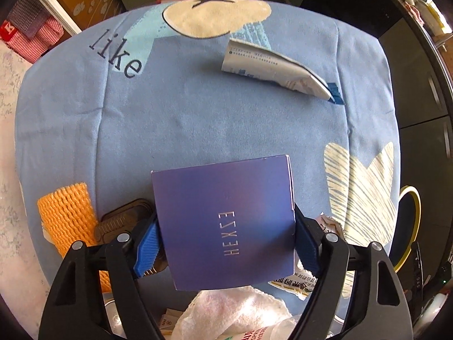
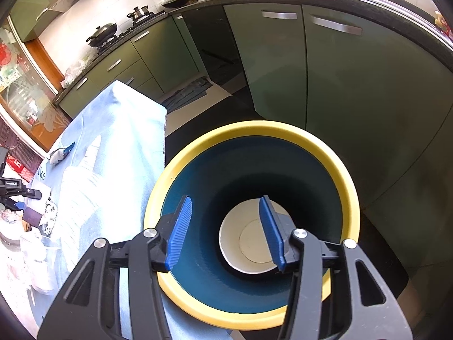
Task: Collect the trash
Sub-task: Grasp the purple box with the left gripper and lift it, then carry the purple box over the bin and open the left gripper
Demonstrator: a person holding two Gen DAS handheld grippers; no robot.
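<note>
Two grippers in view, one per wrist camera. My left gripper points down at the table, and its blue pads sit against both side edges of a purple box. From the left wrist view the pads appear to press on the box, so I record it as gripped. The box lies flat-face up to the camera, with silver lettering across it.

Other trash on the blue printed tablecloth: a crumpled white wrapper with a blue end lies well apart from the box, toward the far edge. An orange foam net lies left of the left gripper. A dark brown ridged tray sits just beside the left pad, partly hidden behind it. A torn printed wrapper lies by the right pad. A white towel lies at the near edge, under the box.

My right gripper hangs over the bin, beside the table. Its jaws stand partly apart with nothing between them. The bin has a yellow rim and a blue inside wall. A white paper cup lies at the bottom, its mouth turned toward the camera.
</note>
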